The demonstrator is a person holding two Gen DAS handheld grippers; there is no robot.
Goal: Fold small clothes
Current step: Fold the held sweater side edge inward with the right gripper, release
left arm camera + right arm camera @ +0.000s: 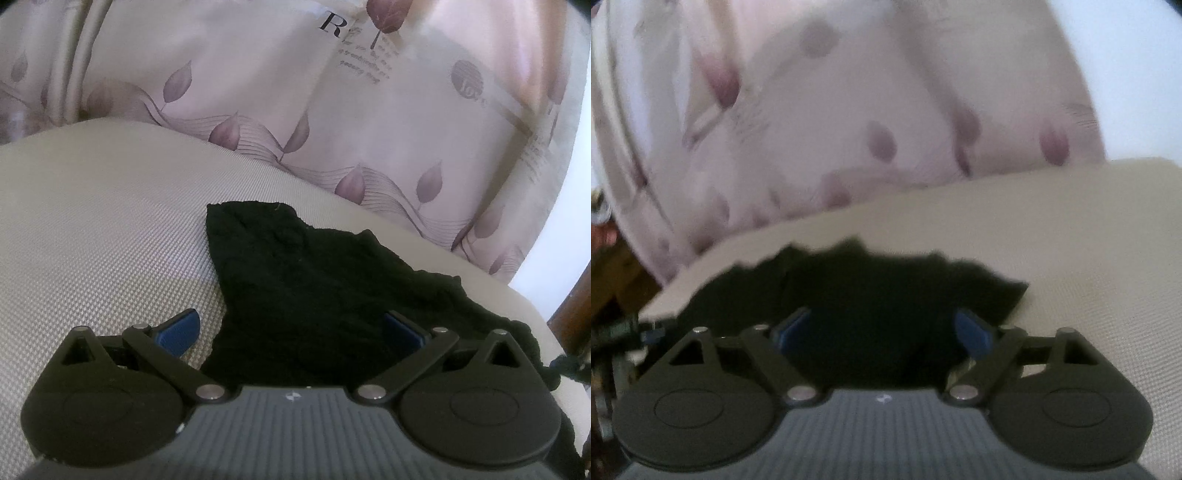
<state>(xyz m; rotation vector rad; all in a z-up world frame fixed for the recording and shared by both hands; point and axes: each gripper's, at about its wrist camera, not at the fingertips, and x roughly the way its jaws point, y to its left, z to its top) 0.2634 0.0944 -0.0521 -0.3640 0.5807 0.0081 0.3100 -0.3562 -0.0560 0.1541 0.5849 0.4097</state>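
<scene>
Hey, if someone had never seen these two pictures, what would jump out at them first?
The black knit garment stands out, lying crumpled on the pale beige woven cushion, dark against light. Behind it hangs a pinkish cloth printed with purple leaves and some lettering. In the foreground of each view sits a gripper with blue pads: the left gripper and the right gripper both stand open just over the garment.

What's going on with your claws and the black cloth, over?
Left claw open, right claw open, neither gripping. Black cloth lying rumpled on the beige cushion. Nothing in the way.
</scene>
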